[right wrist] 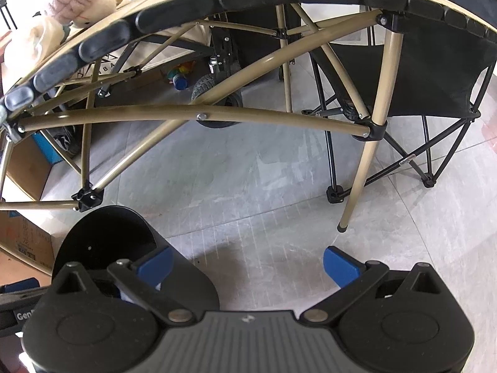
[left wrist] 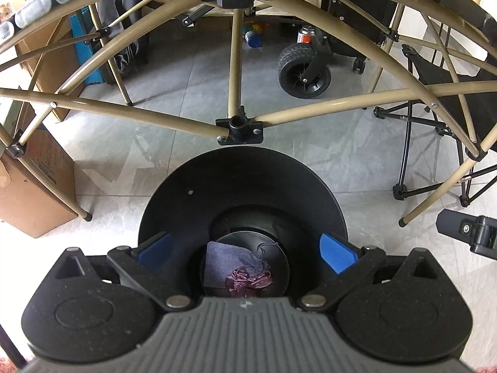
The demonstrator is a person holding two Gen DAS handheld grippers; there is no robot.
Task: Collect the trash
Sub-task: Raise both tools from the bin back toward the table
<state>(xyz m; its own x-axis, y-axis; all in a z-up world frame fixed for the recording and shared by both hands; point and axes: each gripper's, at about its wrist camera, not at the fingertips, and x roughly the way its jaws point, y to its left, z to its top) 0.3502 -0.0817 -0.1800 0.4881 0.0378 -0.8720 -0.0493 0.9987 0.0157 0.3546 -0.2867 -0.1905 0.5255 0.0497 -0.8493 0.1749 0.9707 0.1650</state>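
Observation:
A black round trash bin (left wrist: pixel 242 192) stands on the floor under the tan folding table. Inside it lie a grey-blue cloth (left wrist: pixel 222 261) and a crumpled purple wrapper (left wrist: pixel 248 281). My left gripper (left wrist: pixel 245 248) is open, directly above the bin's mouth, with nothing between its blue pads (left wrist: pixel 337 251). My right gripper (right wrist: pixel 247 264) is open and empty over bare floor to the right of the bin (right wrist: pixel 102 233), whose raised lid shows at the lower left of the right wrist view.
The tan table frame (left wrist: pixel 236 127) crosses just beyond the bin, one leg (right wrist: pixel 360 171) ahead of the right gripper. A black folding chair (right wrist: pixel 428 71) stands to the right, a cardboard box (left wrist: pixel 34 186) to the left, a wheeled cart (left wrist: pixel 303 71) behind.

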